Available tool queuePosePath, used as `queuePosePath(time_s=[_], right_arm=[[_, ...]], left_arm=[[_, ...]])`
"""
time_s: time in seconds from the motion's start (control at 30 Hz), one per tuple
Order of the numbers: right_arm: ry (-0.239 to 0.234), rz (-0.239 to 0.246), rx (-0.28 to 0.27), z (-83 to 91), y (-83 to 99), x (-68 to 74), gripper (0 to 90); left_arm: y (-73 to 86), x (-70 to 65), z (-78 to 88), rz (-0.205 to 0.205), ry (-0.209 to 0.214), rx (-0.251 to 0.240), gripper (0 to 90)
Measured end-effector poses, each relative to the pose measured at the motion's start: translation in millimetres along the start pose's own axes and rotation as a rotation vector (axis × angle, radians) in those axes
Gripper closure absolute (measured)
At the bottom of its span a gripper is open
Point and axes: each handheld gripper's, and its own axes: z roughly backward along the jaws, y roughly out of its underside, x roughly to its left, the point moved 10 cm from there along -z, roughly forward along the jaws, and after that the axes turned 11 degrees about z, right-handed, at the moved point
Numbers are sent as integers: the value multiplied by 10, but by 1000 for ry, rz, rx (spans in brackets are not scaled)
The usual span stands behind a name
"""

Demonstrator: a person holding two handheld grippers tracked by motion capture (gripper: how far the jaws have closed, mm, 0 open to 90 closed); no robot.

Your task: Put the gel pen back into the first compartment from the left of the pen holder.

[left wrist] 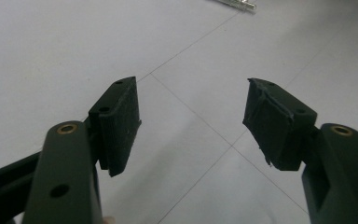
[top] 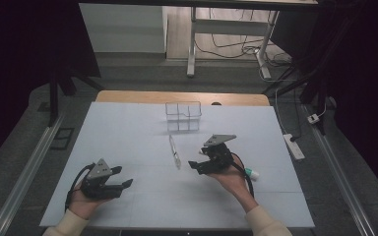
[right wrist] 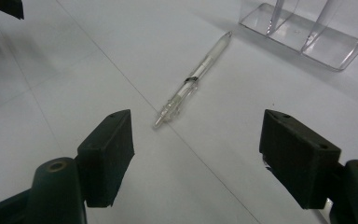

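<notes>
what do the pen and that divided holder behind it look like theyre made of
Pen: apparently clear plastic, glossy; the barrel is see-through with a dark band midway. Divided holder: likely clear acrylic or similar hard plastic; the table shows through its walls and its edges catch light. Glass can't be ruled out by look alone.

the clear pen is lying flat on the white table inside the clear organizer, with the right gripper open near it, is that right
Not quite. The clear pen lies flat on the white table in front of the clear organizer, not inside it, as the right gripper view shows. The right gripper is indeed open near it.
</notes>
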Motion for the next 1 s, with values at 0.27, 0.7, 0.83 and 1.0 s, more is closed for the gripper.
queuePosePath(time_s=[0.27,0.7,0.83,1.0], right_arm=[[-13,-5,19,-103,-8,16,270],[-27,2,45,-329,-93,41,282],[-32,-6,50,-421,-151,26,285],[-32,-13,63,-536,-210,-4,291]], left_arm=[[3,1,-19,2,3,2,355],[5,23,-44,12,5,7,355],[4,35,-51,13,4,8,356],[7,42,-66,15,4,12,355]])
